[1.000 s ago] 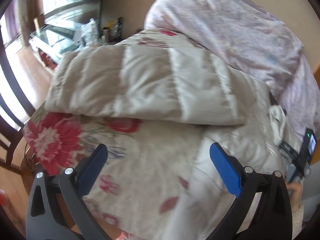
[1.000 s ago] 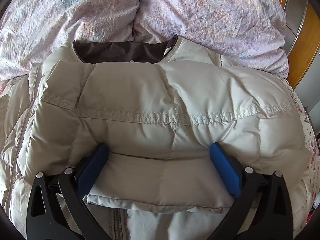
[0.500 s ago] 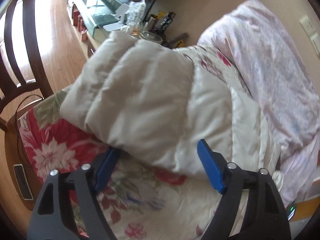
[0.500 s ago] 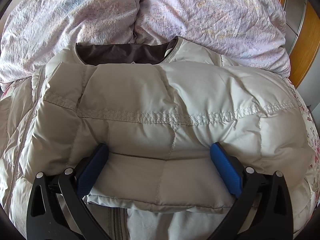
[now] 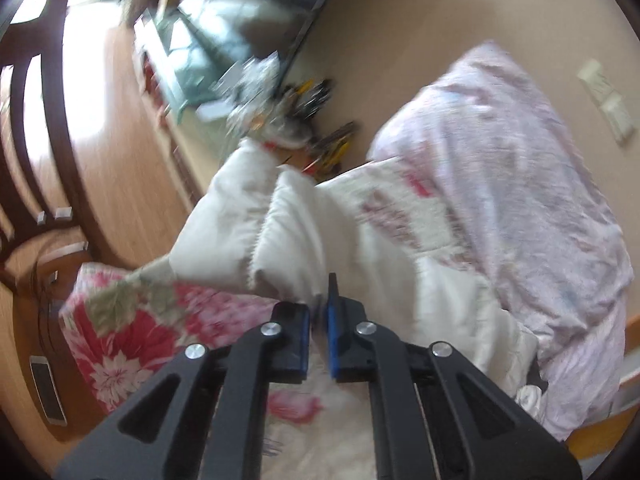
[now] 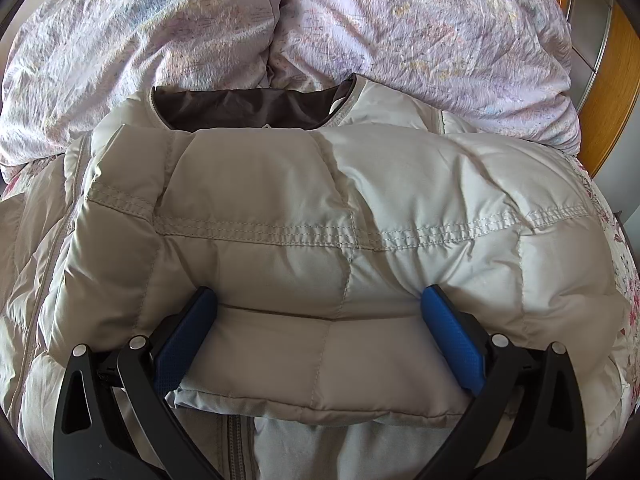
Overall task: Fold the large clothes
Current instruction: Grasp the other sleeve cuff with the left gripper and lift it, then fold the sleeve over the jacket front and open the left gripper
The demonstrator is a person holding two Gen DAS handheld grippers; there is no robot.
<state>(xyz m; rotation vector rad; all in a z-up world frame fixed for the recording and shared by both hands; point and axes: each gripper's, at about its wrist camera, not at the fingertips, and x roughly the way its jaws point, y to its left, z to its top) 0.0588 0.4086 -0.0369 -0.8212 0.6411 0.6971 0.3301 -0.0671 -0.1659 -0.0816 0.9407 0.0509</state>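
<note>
A puffy beige down jacket (image 6: 320, 184) lies on the bed, its brown-lined collar (image 6: 248, 108) toward the far side and one sleeve (image 6: 320, 360) folded across its front. My right gripper (image 6: 319, 291) is open, a blue pad on each side of that sleeve's cuff end. In the blurred left wrist view, my left gripper (image 5: 320, 300) is shut on a bunched edge of the jacket (image 5: 288, 232), which rises off the floral sheet (image 5: 132, 320).
A crumpled lilac duvet (image 6: 400, 20) fills the far side of the bed (image 5: 520, 184). A wooden headboard (image 6: 612, 92) stands at the right. Past the bed's left edge are a dark wooden chair (image 5: 32, 120), a cluttered glass table (image 5: 208, 60) and a phone (image 5: 48, 392).
My left gripper went from wide open to shut on the jacket's edge, swinging left and rolling, and the fabric has lifted. The right gripper and sleeve have not moved.
</note>
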